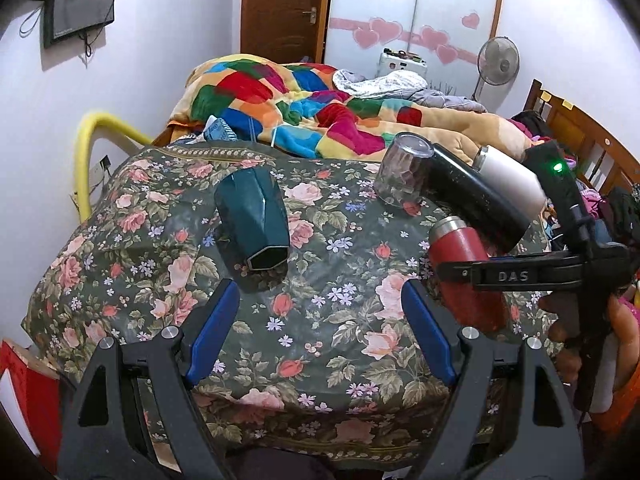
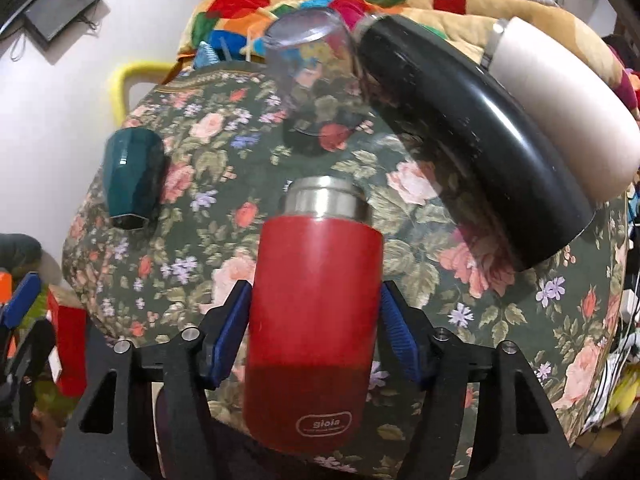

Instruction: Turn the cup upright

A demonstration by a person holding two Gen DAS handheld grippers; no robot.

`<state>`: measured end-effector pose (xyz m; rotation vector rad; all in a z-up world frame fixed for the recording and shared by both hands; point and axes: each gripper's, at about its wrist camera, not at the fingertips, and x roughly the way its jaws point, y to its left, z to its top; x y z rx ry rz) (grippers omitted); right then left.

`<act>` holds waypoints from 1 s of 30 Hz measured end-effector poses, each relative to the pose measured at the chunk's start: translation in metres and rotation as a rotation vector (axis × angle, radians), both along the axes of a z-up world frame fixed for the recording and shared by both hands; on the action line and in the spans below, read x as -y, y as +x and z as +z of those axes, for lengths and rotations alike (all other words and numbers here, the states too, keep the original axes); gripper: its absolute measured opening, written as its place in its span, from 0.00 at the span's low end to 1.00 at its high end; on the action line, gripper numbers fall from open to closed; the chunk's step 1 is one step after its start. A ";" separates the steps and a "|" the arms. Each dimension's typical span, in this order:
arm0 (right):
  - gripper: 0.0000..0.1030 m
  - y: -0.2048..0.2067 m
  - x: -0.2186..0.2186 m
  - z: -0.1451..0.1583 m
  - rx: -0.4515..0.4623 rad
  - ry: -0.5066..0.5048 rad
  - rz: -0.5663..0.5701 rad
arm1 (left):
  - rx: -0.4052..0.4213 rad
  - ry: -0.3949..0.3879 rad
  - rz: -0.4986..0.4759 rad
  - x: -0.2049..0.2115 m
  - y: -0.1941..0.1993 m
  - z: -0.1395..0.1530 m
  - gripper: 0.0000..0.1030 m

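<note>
Clamped between the blue pads (image 2: 236,320) of my right gripper (image 2: 314,328): one red cylindrical flask with a steel neck (image 2: 316,300), pinched at mid-body on both sides, neck pointing away from me, held tilted over the floral-print cloth (image 2: 192,264).

My left gripper (image 1: 320,328): jaws spread wide, nothing between them, hovering over bare cloth near the closest edge, with free cloth ahead and to both sides.

Ahead and left of it: one dark teal faceted cup (image 1: 254,222), lying on its side on the cloth, its hexagonal end toward me, apart from everything else.

Farther back, toward the right: one clear glass tumbler (image 1: 402,170), apparently mouth-down, just beside a long black cylindrical bottle (image 1: 476,196) lying on its side. Beside that, a white cylindrical bottle with a metal collar (image 1: 510,174), close to the cloth's right edge.

Beyond the far edge: one multicoloured patchwork blanket (image 1: 304,100), heaped. At the left edge, a yellow curved tube (image 1: 86,152) against the wall.
</note>
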<state>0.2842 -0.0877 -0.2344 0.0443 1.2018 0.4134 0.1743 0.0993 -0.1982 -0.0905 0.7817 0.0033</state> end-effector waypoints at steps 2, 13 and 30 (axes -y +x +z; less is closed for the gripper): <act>0.58 -0.005 0.002 0.011 0.042 0.002 0.000 | 0.007 0.008 -0.001 0.001 0.000 0.003 0.80; 0.58 -0.016 -0.001 0.055 0.236 -0.030 0.013 | 0.028 -0.018 0.000 0.006 0.004 0.011 0.80; 0.58 -0.021 -0.014 0.035 0.254 -0.122 0.080 | 0.010 -0.021 -0.005 0.008 0.011 0.007 0.80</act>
